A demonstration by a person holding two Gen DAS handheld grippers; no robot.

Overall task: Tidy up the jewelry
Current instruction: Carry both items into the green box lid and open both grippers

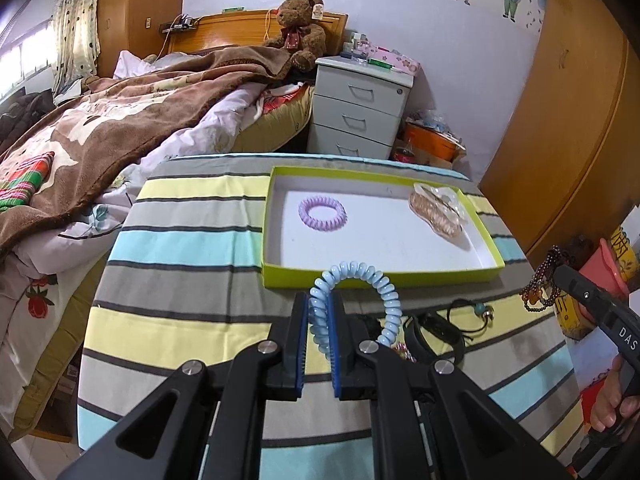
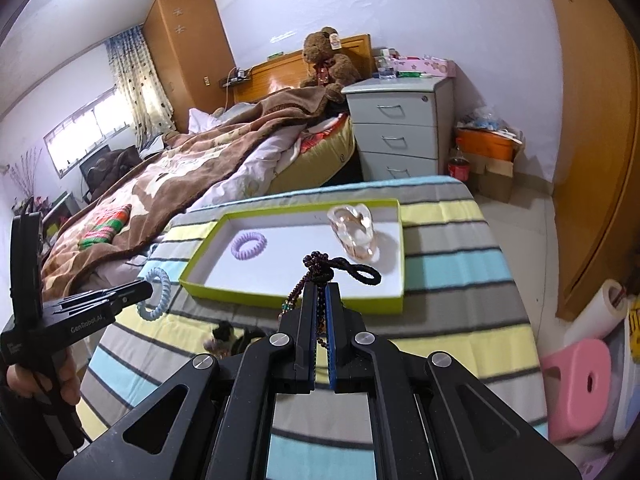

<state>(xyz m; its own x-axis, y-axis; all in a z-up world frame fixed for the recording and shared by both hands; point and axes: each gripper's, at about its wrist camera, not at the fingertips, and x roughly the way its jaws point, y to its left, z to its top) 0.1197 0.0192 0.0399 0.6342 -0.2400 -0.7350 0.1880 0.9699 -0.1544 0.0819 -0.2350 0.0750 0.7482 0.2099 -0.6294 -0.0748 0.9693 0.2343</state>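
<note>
The left hand-held gripper [image 1: 320, 300] is closed on a pale blue spiral hair tie [image 1: 352, 304], one side of the coil pinched between its blue pads while the rest arches up and over to the right, above the near edge of the green-rimmed tray [image 1: 380, 276]. The right hand-held gripper [image 2: 320, 292] is clamped on a dark beaded bracelet [image 2: 320, 270], whose beads hang down beside the fingers and whose black cord loop [image 2: 362, 272] sticks out forward over the tray's white floor. Inside the tray lie a purple spiral hair tie [image 1: 322, 208] toward the left and a clear peach hair claw [image 1: 438, 212] at the far right corner, well apart from each other. The tray sits on a bench covered with a striped cloth [image 1: 180, 240]. On the cloth near the left hand-held gripper lie a black band [image 1: 436, 332] and a thin cord bracelet with a turquoise bead [image 1: 478, 310]; further small pieces beside them are mostly hidden.
</note>
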